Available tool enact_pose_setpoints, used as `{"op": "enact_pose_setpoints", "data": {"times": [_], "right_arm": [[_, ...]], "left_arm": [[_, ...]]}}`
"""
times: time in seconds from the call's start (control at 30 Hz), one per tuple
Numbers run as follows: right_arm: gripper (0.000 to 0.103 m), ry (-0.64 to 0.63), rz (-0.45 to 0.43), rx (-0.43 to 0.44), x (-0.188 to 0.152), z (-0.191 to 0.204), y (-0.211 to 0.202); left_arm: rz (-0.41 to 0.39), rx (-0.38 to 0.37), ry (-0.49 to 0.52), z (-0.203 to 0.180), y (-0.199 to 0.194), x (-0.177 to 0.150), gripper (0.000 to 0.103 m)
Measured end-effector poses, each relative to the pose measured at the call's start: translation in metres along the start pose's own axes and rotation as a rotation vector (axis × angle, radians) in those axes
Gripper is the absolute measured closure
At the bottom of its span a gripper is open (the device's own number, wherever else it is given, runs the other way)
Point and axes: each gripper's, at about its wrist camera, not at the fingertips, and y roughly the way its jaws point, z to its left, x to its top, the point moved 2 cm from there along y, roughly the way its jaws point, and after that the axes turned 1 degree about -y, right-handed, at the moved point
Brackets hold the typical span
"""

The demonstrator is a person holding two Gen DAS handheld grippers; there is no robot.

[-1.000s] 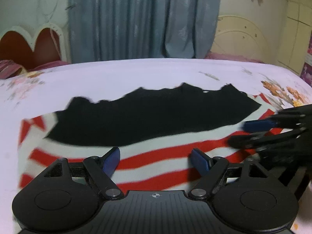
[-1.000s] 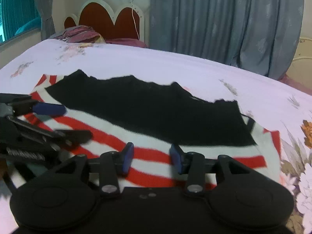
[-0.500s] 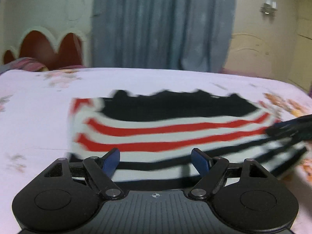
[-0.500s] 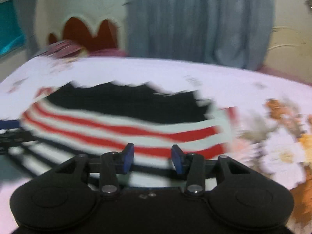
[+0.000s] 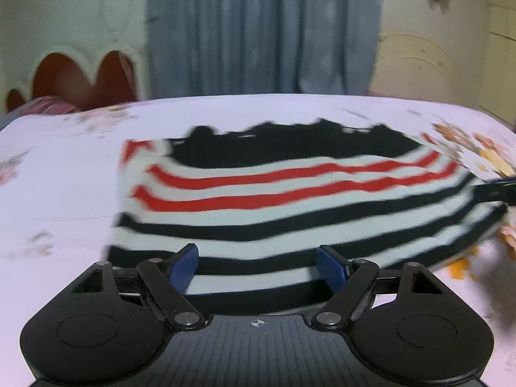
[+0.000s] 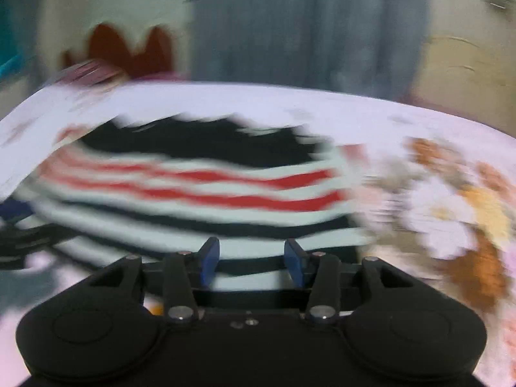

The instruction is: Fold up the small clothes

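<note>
Just beyond both grippers' parted jaws lies the striped garment (image 5: pixel 290 206).

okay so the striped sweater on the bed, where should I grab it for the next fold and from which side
Probably the near hem of the striped sweater, one corner per claw, coming in low from the near side. It lies flat on the bed with that edge closest, so a thin edge pinch suits.

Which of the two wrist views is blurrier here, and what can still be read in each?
Right wrist view: heavy motion smear; striped garment and flowered bedsheet streak sideways, only the right gripper stays sharp. Left wrist view: milder blur; garment stripes readable, left gripper crisp, curtain soft; fisheye bows the bed edge.
</note>
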Motion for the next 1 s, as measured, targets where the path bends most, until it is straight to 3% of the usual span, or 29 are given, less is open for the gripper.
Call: {"op": "enact_pose_setpoints", "data": {"times": [0.1,0.17,0.2,0.23,0.3,0.4,0.5,0.53,0.63,0.73,0.87,1.0], "right_arm": [[0.057,0.123,0.065,-0.064,0.000,-0.043,0.011],[0.058,0.190,0.126,0.013,-0.005,-0.058,0.019],[0.063,0.214,0.134,0.041,-0.008,-0.063,0.019],[0.079,0.222,0.134,0.058,-0.010,-0.065,0.019],[0.092,0.189,0.142,0.043,-0.013,-0.064,0.015],[0.095,0.132,0.166,-0.002,-0.029,-0.062,0.011],[0.094,0.116,0.182,-0.026,-0.024,-0.057,0.007],[0.089,0.107,0.185,-0.041,-0.022,-0.055,0.005],[0.073,0.041,0.060,-0.120,-0.013,-0.041,-0.015],[0.073,-0.016,-0.008,-0.044,-0.008,-0.016,-0.017],[0.073,-0.072,0.144,-0.075,-0.028,-0.010,0.017],[0.073,-0.079,0.143,-0.042,-0.026,-0.018,0.013]], "left_arm": [[0.019,0.020,-0.032,0.021,0.003,-0.002,0.024],[0.026,0.010,-0.031,0.026,0.004,-0.003,0.024],[0.029,0.011,-0.024,0.025,0.004,-0.004,0.024],[0.031,0.012,-0.014,0.025,0.005,-0.005,0.024],[0.034,0.024,-0.002,0.025,0.004,-0.006,0.024],[0.048,0.056,-0.003,0.032,0.006,-0.013,0.024],[0.050,0.055,0.006,0.032,0.004,-0.013,0.024],[0.050,0.064,0.002,0.031,0.001,-0.009,0.024],[-0.015,0.037,-0.016,0.017,-0.011,0.003,0.024],[-0.001,0.001,0.031,-0.008,-0.002,0.006,0.024],[0.065,0.010,0.029,-0.005,0.018,-0.010,0.024],[0.076,0.004,0.045,-0.002,0.016,-0.008,0.023]]}}
